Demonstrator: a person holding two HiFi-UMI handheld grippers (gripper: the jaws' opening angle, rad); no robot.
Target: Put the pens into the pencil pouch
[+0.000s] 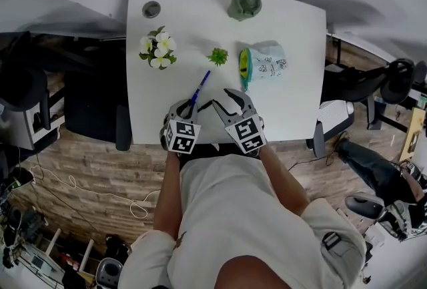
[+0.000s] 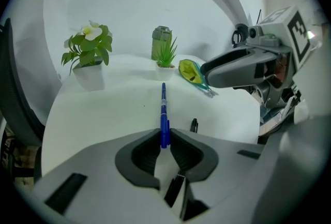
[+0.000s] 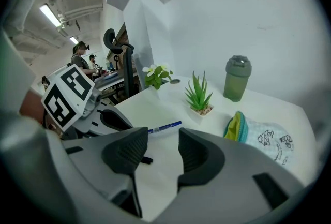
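Clamping the near end of the blue pen (image 2: 163, 106), the fingers (image 2: 178, 148) of the left gripper (image 2: 164, 136) are seen squeezed tight on its barrel, close to the near edge of the desk (image 1: 287, 107). The pen's long axis is laid from that near edge out toward the far edge, its free tip leaning a little toward the right edge. Whether it is lifted clear of the desk cannot be told.

The pencil pouch (image 1: 265, 65) is found ahead and to the right of that tip, toward the right edge. Its open mouth, with the yellow-green lining, is turned toward the left edge, so it faces the pen. A small potted succulent (image 1: 217, 56) is planted just left of that mouth, near the line the tip would take.

The right gripper (image 3: 158, 148) is held with its fingers parted and nothing pressed between them. It is stationed nearer the pouch than the left one. A black pen (image 2: 194, 124) is left on the desk by the near edge, between the two grippers.

So a swing of the tip rightward into the mouth is called for, with the succulent to be skirted.
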